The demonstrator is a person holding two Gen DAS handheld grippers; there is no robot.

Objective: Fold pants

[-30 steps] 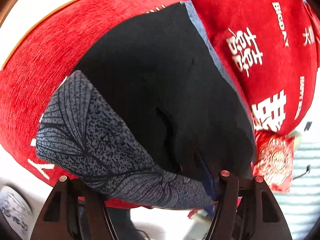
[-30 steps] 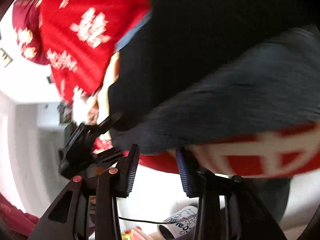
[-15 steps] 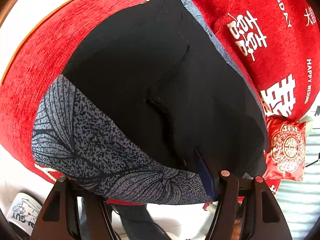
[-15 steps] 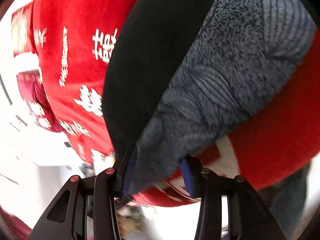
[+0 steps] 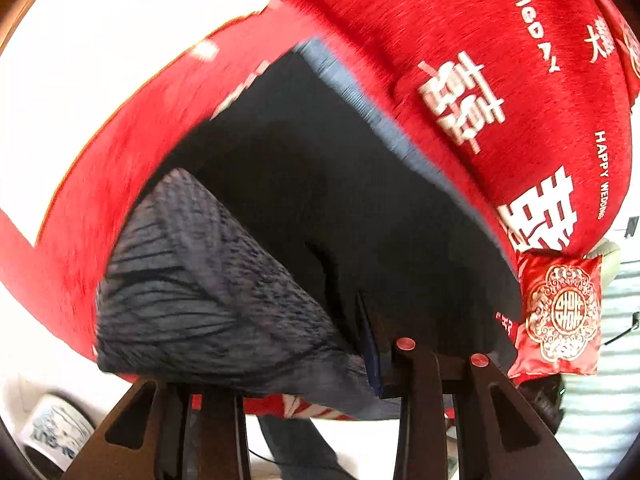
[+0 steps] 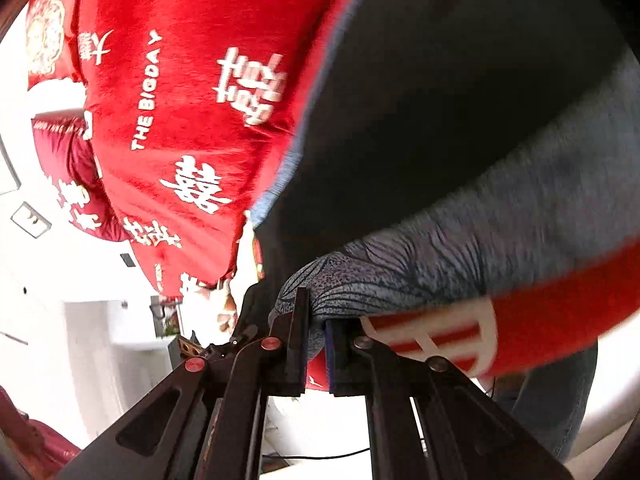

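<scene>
Left wrist view: the pants point(image 5: 320, 200) were seen spread on a red blanket point(image 5: 500, 60) with white signs on it. The pants were mostly black, with a grey leaf-print part point(image 5: 192, 292) at the near edge. The left gripper point(image 5: 296, 384) was held wide open, and the grey part lay across the gap between its fingers. Whether the cloth was touched by a finger could not be told. A small red pillow point(image 5: 560, 312) was seen just beside the pants on the right. A white slipper point(image 5: 52, 436) was seen low on the floor.

In the right wrist view, the right gripper point(image 6: 316, 344) was nearly closed, and the grey edge point(image 6: 440, 268) of the pants was pinched between its fingers.
</scene>
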